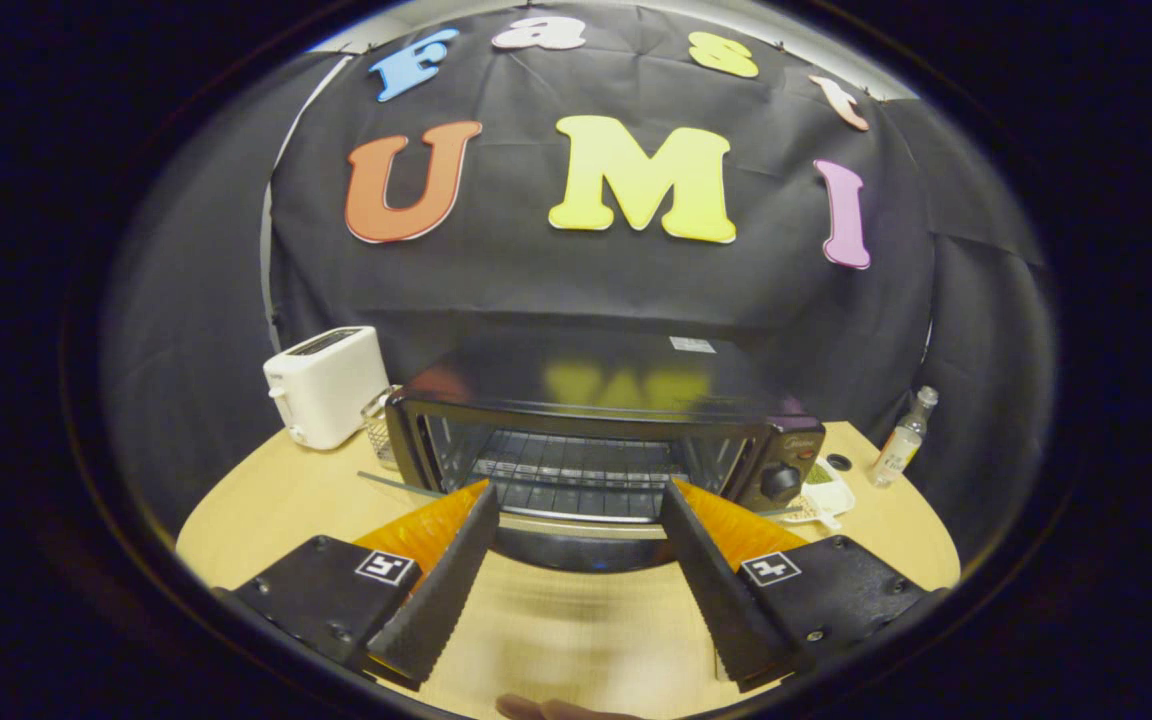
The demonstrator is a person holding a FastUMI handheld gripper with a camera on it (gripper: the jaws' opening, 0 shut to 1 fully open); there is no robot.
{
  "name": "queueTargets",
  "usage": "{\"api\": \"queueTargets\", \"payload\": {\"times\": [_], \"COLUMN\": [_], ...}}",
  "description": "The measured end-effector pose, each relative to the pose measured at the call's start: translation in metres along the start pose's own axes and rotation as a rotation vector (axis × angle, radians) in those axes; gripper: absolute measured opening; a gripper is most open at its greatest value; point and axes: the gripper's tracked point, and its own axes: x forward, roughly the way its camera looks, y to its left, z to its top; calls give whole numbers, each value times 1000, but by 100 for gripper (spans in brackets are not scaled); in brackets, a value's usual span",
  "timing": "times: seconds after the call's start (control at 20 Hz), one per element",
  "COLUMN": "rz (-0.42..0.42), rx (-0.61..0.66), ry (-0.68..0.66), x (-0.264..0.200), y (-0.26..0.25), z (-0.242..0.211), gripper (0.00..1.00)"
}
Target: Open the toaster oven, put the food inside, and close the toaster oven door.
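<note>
The tabletop (266, 500) carried everything, a pale wooden surface curving away toward the cloth wall. The toaster oven (596, 440) sat at twelve o'clock from the tongs (581, 500), just ahead of the tips. Its door (576, 545) appeared to be dropped flat toward the camera, leaving the wire rack (576, 475) exposed inside. A white toaster (326, 385) stood at ten o'clock, well apart from the oven's left side. At two o'clock, beside the oven's knob panel, lay a small white dish (826, 495) that seemed to hold the food, with a little clear bottle (904, 440) farther out.

The tongs were spread wide and held nothing, their fingers framing the oven mouth. With the door apparently down, the step in hand was probably fetching the food. Doing it well likely meant swinging toward two o'clock, staying clear of the lowered door's edge, and closing gently on the food.
</note>
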Motion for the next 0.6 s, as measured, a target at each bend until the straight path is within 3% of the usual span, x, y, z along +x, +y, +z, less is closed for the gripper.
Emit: {"api": "queueTargets", "payload": {"times": [0.25,0.6], "rz": [-23,-39], "rx": [-2,2], "ry": [-77,-56], "x": [-26,-38], "y": [2,5], "z": [-44,-101], "gripper": [100,100]}}
